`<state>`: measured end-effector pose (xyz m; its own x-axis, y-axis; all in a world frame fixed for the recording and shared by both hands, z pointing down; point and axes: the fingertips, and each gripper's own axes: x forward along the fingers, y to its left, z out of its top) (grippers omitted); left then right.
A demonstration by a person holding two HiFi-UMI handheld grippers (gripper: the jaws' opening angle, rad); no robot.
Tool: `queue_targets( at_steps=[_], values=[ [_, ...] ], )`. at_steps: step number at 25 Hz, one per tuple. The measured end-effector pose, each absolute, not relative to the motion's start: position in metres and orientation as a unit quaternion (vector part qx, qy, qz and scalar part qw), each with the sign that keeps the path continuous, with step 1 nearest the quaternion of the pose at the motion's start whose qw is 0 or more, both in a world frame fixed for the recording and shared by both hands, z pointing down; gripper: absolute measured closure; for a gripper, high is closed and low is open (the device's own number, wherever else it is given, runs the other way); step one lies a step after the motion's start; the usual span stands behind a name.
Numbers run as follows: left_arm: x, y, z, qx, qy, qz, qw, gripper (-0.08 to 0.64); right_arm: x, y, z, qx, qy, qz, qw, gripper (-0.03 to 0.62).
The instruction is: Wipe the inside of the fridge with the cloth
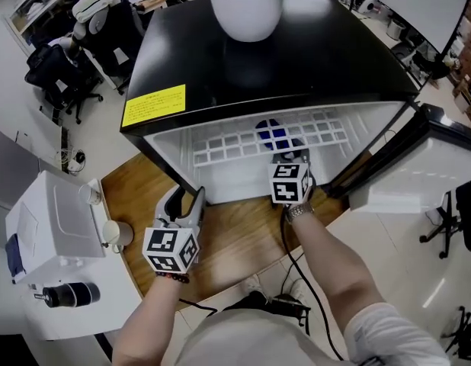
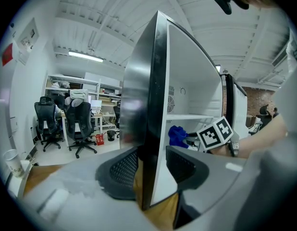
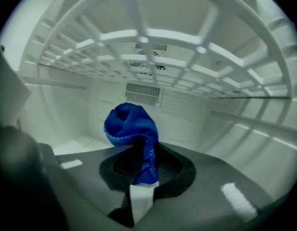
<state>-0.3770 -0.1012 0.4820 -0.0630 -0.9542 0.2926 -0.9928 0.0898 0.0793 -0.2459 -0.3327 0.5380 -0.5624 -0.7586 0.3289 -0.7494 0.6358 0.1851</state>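
A small black fridge stands open on a wooden table. Its white inside has a wire shelf. My right gripper reaches in below that shelf, shut on a bunched blue cloth. The cloth shows through the shelf bars, and I cannot tell whether it touches a wall. My left gripper sits at the fridge's left front corner. In the left gripper view its jaws straddle the front edge of the left side wall and hold it. Cloth shows there too.
A white pot with a green plant stands on the fridge top. The fridge door hangs open to the right. A white machine and a paper cup are at the left. Office chairs stand beyond.
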Motion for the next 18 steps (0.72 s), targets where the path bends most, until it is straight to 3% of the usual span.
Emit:
queue_targets(
  at_steps=[11, 18],
  values=[
    [-0.375, -0.101, 0.481, 0.674, -0.722, 0.077, 0.135, 0.380, -0.363, -0.239, 0.552, 0.268, -0.939, -0.032, 0.214, 0.529],
    [-0.374, -0.099, 0.480, 0.680, -0.717, 0.082, 0.133, 0.382, -0.390, -0.222, 0.590, 0.226, -0.937, -0.038, 0.263, 0.529]
  ],
)
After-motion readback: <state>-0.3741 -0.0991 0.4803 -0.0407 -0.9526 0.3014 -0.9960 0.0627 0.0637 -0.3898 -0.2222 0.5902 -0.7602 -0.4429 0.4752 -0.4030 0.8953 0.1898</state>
